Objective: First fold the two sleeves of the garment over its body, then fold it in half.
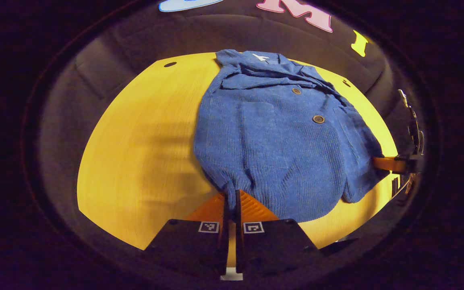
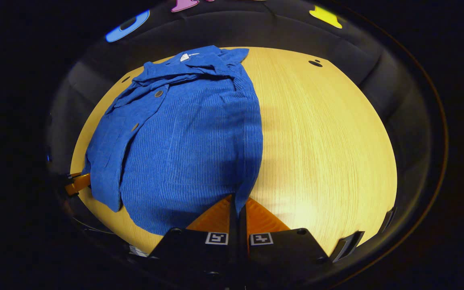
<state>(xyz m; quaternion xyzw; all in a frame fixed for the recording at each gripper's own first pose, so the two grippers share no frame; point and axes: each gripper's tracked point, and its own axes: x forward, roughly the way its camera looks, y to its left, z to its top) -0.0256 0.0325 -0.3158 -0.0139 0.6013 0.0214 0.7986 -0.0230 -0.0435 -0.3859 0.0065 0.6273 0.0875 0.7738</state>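
Lying on the table (image 1: 143, 153), the garment (image 1: 280, 145) has its hem pinched by each tool.

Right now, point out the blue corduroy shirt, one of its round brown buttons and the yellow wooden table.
blue corduroy shirt (image 1: 272, 161), left gripper view, front panel.
round brown button (image 1: 318, 119), left gripper view, its face.
yellow wooden table (image 2: 328, 141), right gripper view, bare top.

probably a recording booth (black cloth wall (image 1: 95, 68), bare wooden table (image 1: 143, 153))

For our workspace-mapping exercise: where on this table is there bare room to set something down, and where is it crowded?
Left gripper view: bare wooden table left of the blue corduroy shirt, out to the table's edge. Right gripper view: bare table right of the shirt. The near hem, pinched by both grippers, is crowded.
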